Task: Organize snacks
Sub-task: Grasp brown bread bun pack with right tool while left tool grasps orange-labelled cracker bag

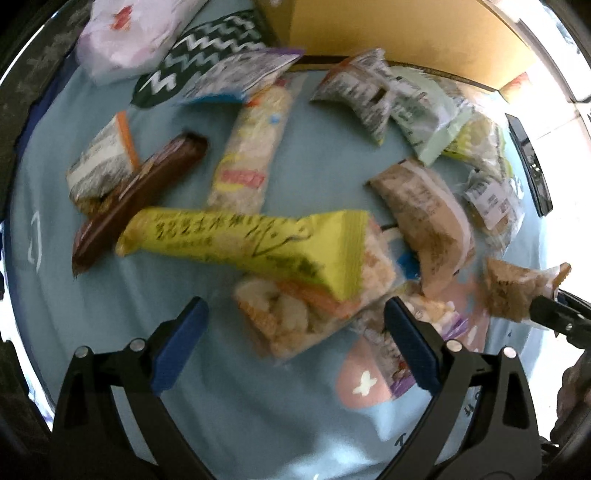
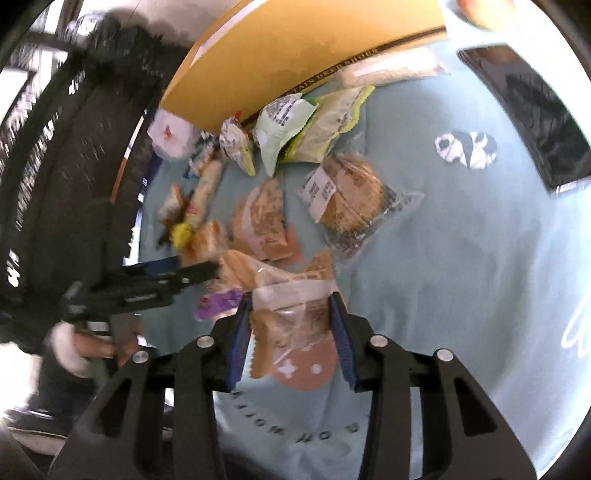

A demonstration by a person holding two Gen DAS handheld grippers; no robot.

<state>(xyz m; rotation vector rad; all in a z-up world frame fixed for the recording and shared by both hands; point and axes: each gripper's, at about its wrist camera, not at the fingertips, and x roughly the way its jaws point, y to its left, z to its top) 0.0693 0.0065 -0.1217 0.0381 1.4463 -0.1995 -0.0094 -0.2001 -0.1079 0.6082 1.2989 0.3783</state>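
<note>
My right tool (image 2: 291, 332) pinches a clear-wrapped brown snack packet (image 2: 291, 314) just above the pale blue cloth (image 2: 443, 277). My left tool (image 1: 295, 343) hangs spread wide over a packet of crackers (image 1: 295, 317), a yellow bar (image 1: 251, 243) lying across it.

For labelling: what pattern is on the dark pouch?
White zigzags on the dark pouch; left wrist view.

"DEEP" on the cardboard box (image 2: 280, 55) edge band.

Blurred print on the yellow snack packet (image 1: 240, 243); cardboard box (image 1: 388, 33) cut off at frame top.
</note>
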